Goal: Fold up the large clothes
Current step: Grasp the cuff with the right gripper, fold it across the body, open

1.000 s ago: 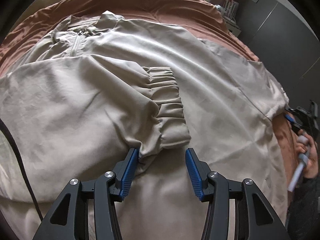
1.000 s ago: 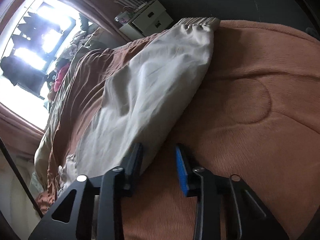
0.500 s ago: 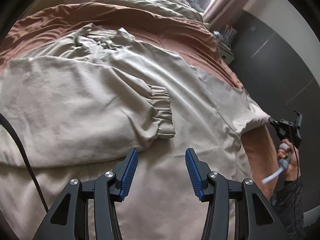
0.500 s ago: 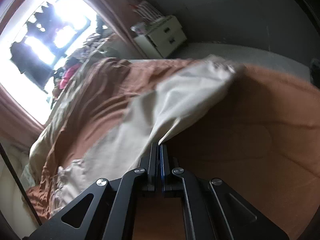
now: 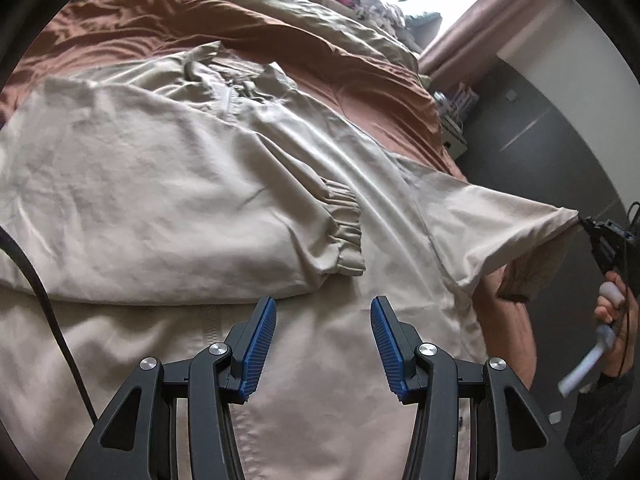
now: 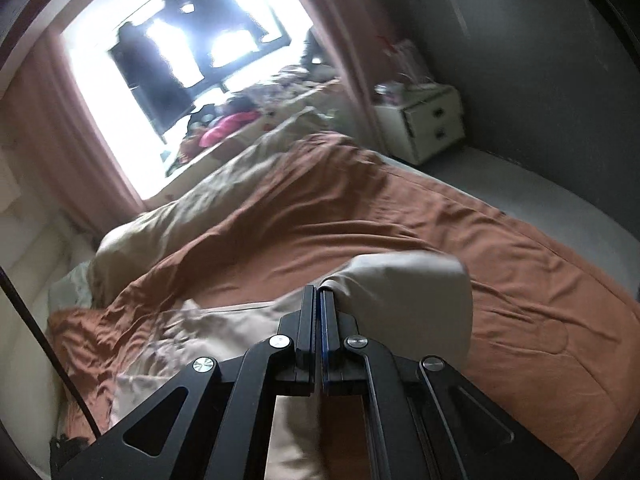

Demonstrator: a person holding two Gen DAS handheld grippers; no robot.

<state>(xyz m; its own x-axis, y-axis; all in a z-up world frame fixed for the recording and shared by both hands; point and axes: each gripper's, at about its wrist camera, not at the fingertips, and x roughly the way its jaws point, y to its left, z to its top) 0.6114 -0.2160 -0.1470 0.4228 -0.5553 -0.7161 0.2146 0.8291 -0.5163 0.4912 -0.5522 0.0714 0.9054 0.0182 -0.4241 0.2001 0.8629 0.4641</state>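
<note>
Here, the jacket (image 5: pixel 192 200) lay spread front-up on the bed (image 5: pixel 360 80), its length running from collar, far, to hem, near you. One sleeve (image 5: pixel 280 220) was already folded across the chest, cuff just ahead of your left gripper (image 5: pixel 322 344), whose fingers (image 5: pixel 260 340) stood apart, holding nothing. Your right gripper (image 6: pixel 319 320) had just closed on the other sleeve (image 5: pixel 500 232), its fingers pinching the edge and lifting it clear of the bed. That sleeve pointed outward, away from the body; judged next: carry it inward, across the chest, toward the folded cuff.
</note>
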